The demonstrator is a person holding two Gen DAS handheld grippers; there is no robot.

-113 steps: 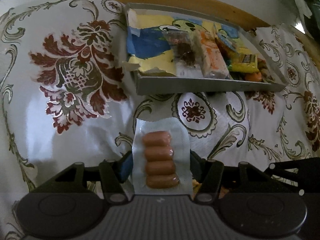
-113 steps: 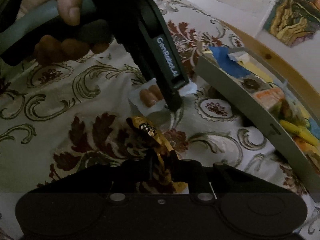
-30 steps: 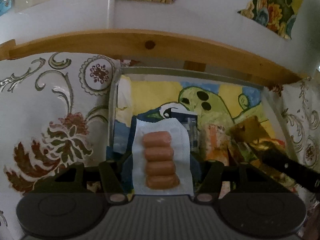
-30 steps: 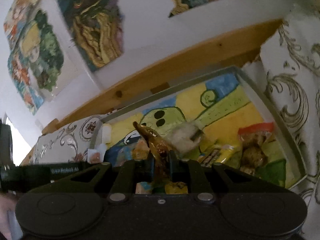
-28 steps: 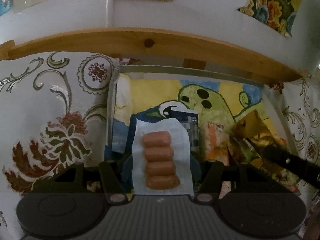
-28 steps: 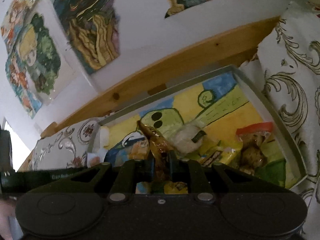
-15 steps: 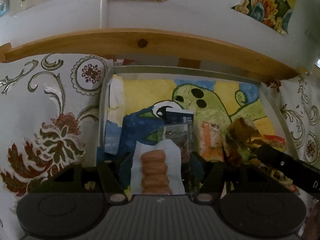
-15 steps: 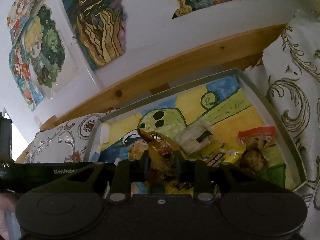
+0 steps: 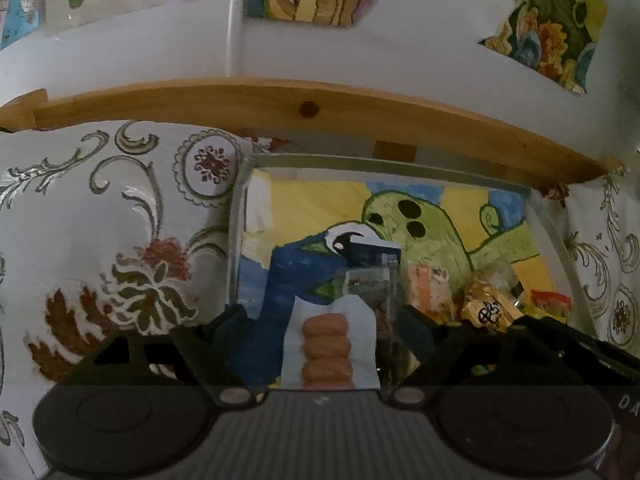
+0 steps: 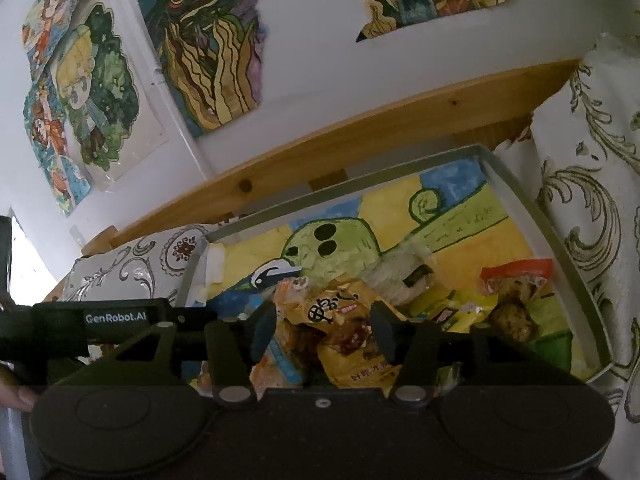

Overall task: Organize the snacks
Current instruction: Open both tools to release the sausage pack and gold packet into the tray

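A clear pack of small sausages [image 9: 327, 344] lies loose on the blue left part of the painted liner of the grey tray [image 9: 360, 161]. My left gripper [image 9: 320, 314] stands open around it, its fingers well off the pack's sides. A gold-yellow snack pack [image 10: 344, 320] rests on other packets in the tray [image 10: 552, 240], between the spread fingers of my open right gripper [image 10: 323, 314]. The same gold pack [image 9: 484, 308] shows in the left wrist view, beside the right gripper's dark arm [image 9: 560, 344]. The left gripper's arm [image 10: 120, 316] crosses the right wrist view.
The tray also holds a blue-labelled clear pack [image 9: 372, 256], an orange pack [image 9: 424, 284], a white puffy pack [image 10: 400, 276] and a red-topped pack [image 10: 512, 280]. A wooden rail [image 9: 308, 110] and a wall with pictures stand behind. Patterned cloth [image 9: 120, 240] surrounds the tray.
Both grippers have opened over the tray. The sausage pack dropped from the left fingers and the gold pack from the right ones onto the pile.
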